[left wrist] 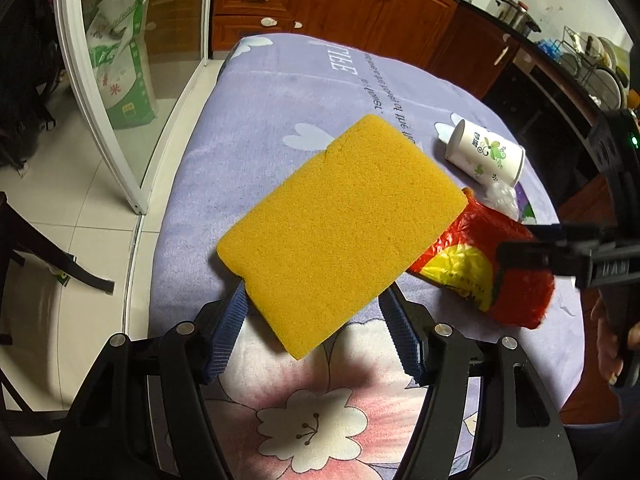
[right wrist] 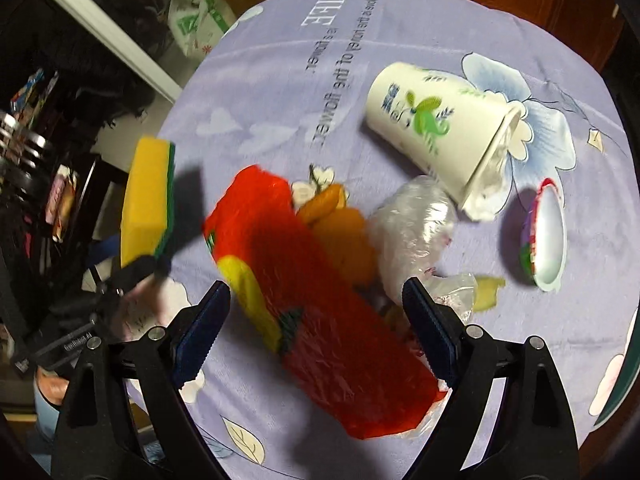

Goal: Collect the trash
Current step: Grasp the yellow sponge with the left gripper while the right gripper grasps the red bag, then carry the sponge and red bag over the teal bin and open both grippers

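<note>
My left gripper (left wrist: 312, 308) is shut on a yellow sponge (left wrist: 340, 232) with a green back and holds it above the purple flowered cloth; the sponge also shows in the right wrist view (right wrist: 146, 200) at the left. My right gripper (right wrist: 316, 304) is open just above a red plastic bag (right wrist: 320, 320), which lies between its fingers; in the left wrist view the bag (left wrist: 472, 264) is at the right with the right gripper (left wrist: 520, 256) over it. A white paper cup (right wrist: 436, 136) lies on its side. Orange peel (right wrist: 340, 220) and crumpled clear plastic (right wrist: 412, 224) lie beside the bag.
A small lid or bowl with a red rim (right wrist: 548, 236) lies at the right. A yellow scrap (right wrist: 488, 292) is near it. The round table (right wrist: 280, 60) ends close on all sides. Wooden cabinets (left wrist: 360, 0) and a glass door (left wrist: 132, 60) stand beyond.
</note>
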### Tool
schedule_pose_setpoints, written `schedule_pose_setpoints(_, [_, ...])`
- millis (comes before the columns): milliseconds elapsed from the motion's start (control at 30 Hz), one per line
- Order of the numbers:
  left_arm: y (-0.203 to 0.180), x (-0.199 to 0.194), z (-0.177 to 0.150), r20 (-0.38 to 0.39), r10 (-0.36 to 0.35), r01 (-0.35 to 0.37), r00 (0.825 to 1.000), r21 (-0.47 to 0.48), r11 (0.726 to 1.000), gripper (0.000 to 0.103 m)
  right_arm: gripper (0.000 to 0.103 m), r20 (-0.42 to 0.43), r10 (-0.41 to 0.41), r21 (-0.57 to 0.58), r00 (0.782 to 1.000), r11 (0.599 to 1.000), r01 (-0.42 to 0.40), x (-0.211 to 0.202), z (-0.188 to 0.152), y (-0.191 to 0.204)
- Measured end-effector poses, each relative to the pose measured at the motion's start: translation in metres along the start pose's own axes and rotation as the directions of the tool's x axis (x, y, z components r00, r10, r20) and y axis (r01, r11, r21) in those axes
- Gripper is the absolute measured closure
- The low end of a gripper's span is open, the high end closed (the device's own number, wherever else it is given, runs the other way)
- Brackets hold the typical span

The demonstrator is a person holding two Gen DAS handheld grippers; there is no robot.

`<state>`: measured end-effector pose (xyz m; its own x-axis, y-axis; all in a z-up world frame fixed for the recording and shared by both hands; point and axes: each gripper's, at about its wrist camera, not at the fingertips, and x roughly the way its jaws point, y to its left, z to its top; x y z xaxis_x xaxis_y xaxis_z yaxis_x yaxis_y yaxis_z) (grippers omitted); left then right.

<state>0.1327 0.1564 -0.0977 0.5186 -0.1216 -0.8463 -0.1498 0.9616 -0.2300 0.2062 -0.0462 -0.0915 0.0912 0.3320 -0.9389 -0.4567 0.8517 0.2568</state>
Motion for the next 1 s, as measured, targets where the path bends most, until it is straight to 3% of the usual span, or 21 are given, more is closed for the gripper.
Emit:
schedule_pose_setpoints(233, [0.004,-0.007,-0.004,0.005,-0.007,0.007,1.0,-0.027,1.0,0.036,0.019,0.04,-0.038,-0.038,0.999,0.998,0.039,-0.012,-0.01,0.013])
schedule_pose_setpoints(367, [0.01,-0.01,-0.007,0.011,-0.01,0.01,1.0,-0.059,0.998,0.036,0.023,0.055,-0.052,-0.117,0.997,0.991,0.058,-0.011,-0.018,0.03])
schedule_pose_setpoints(400, [0.011,-0.011,-0.009,0.013,-0.011,0.012,1.0,-0.063,0.998,0.036,0.027,0.052,-0.041,-0.138,0.998,0.989,0.048,-0.009,-0.02,0.033])
schedule_pose_setpoints(433, [0.011,-0.012,-0.01,0.014,-0.01,0.011,1.0,-0.065,0.998,0.036,0.043,0.043,-0.039,-0.157,0.998,0.987,0.045,-0.007,-0.022,0.036])
schedule_pose_setpoints(467, [0.01,-0.013,-0.011,0.015,-0.007,0.008,1.0,-0.063,0.998,0.036,0.069,0.027,-0.047,-0.172,0.999,0.984,0.051,-0.003,-0.024,0.038])
schedule_pose_setpoints(500, [0.007,-0.014,-0.013,0.015,0.001,0.0,1.0,-0.055,0.998,0.036,0.08,0.016,-0.05,-0.173,0.999,0.984,0.052,-0.001,-0.026,0.037])
schedule_pose_setpoints(633, [0.004,-0.019,-0.015,0.02,0.01,-0.009,1.0,-0.041,0.999,0.036,0.09,-0.002,-0.011,-0.13,1.0,0.991,0.01,0.001,-0.032,0.028])
schedule_pose_setpoints(733, [0.002,-0.023,-0.015,0.028,0.022,-0.021,0.999,-0.037,0.999,0.036,0.09,-0.003,0.02,-0.108,1.0,0.994,-0.02,-0.008,-0.035,0.025])
schedule_pose_setpoints(800, [0.003,-0.025,-0.016,0.032,0.027,-0.026,0.999,-0.043,0.999,0.036,0.083,-0.001,0.044,-0.106,0.999,0.993,-0.044,-0.013,-0.037,0.025])
schedule_pose_setpoints(867, [0.005,-0.029,-0.019,0.038,0.03,-0.028,0.999,-0.055,0.998,0.036,0.048,-0.001,0.043,-0.119,0.999,0.992,-0.042,-0.013,-0.037,0.029])
schedule_pose_setpoints(900, [0.006,-0.032,-0.021,0.042,0.031,-0.028,0.999,-0.06,0.998,0.036,0.043,0.005,0.043,-0.128,0.999,0.991,-0.042,-0.012,-0.038,0.032])
schedule_pose_setpoints(1000, [0.014,-0.041,-0.026,0.049,0.032,-0.028,0.998,-0.078,0.997,0.036,0.041,0.008,0.036,-0.17,0.999,0.985,-0.034,-0.006,-0.038,0.043])
